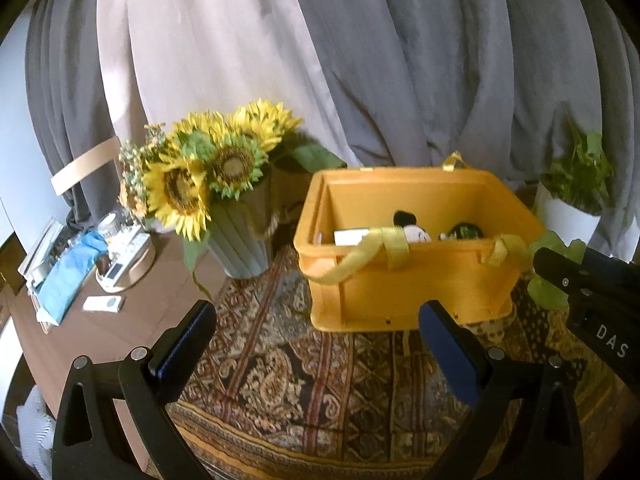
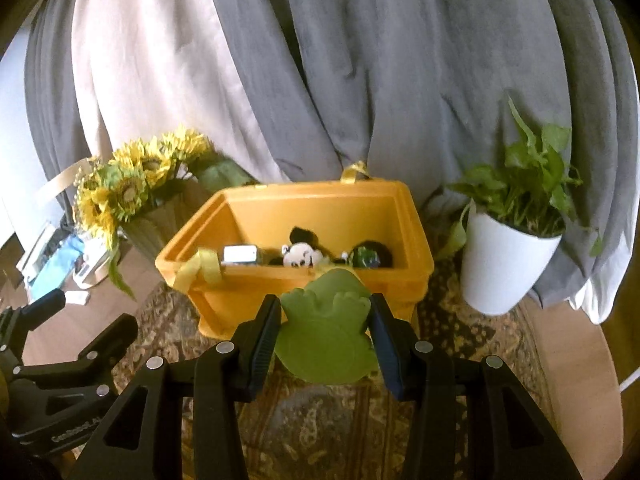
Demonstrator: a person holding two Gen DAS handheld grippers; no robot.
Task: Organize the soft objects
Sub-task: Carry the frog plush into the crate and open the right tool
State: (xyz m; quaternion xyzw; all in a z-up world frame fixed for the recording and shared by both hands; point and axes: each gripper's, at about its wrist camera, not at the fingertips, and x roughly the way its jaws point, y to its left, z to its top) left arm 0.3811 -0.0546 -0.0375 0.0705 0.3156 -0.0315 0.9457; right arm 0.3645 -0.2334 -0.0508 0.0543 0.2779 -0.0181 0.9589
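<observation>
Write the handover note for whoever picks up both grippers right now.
Right gripper: shut on a green soft toy, held up in front of the near wall of the yellow bin.
Left gripper: open, nothing between its fingers, held over the patterned cloth to the left of the bin.
Done: a black-and-white mouse plush, a dark round item and a small white box already lie in the bin.
Left: carry the green toy over the rim and release it inside. No other loose soft item shows on the cloth from these views.

Grey curtains (image 1: pixel 440 80) (daylit) behind patterned rug (image 1: pixel 300 380).
</observation>
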